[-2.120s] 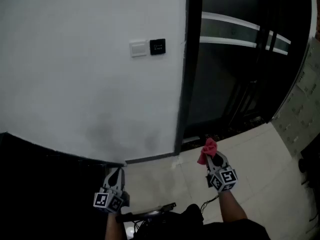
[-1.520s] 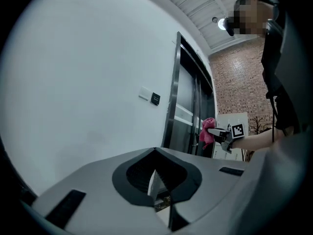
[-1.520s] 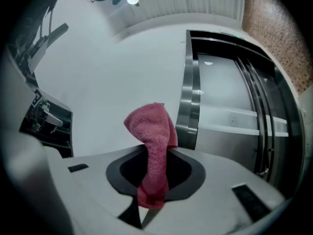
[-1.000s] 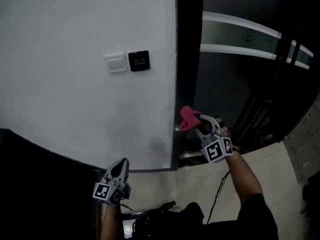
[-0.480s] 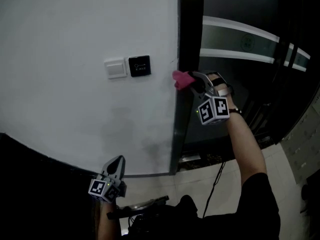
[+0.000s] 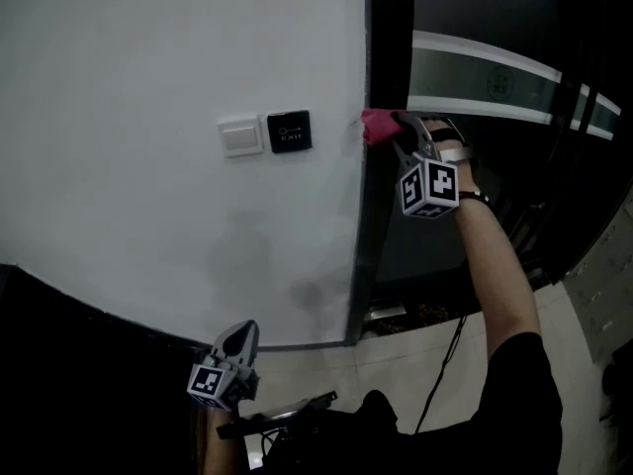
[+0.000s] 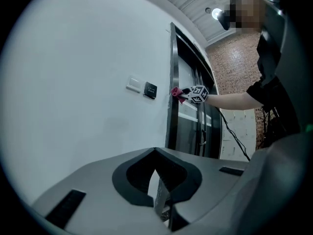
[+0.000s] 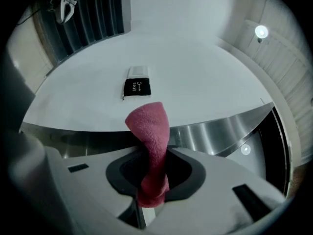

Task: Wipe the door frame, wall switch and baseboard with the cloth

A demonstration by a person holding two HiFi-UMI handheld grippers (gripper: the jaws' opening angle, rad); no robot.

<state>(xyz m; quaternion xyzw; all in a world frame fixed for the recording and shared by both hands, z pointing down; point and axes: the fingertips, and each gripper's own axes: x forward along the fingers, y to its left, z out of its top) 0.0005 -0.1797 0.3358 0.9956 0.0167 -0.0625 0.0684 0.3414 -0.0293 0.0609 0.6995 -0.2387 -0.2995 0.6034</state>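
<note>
Presently: pink cloth [image 8: 149,131], judged soft, light and limp, is pinched by its lower end in the clenched right gripper [image 6: 401,135].
Its free end is held against the door frame [image 6: 384,216] edge, near the wall switch [image 6: 240,136]; a short, bunched hold is advised. The left gripper [image 6: 237,339] is carried low, closed on nothing.

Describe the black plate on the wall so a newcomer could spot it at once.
On the big white wall, just left of the dark door frame, two small plates sit side by side. The exit button is the one nearer the frame: black with pale EXIT print, while the wall switch beside it is plain white.
</note>
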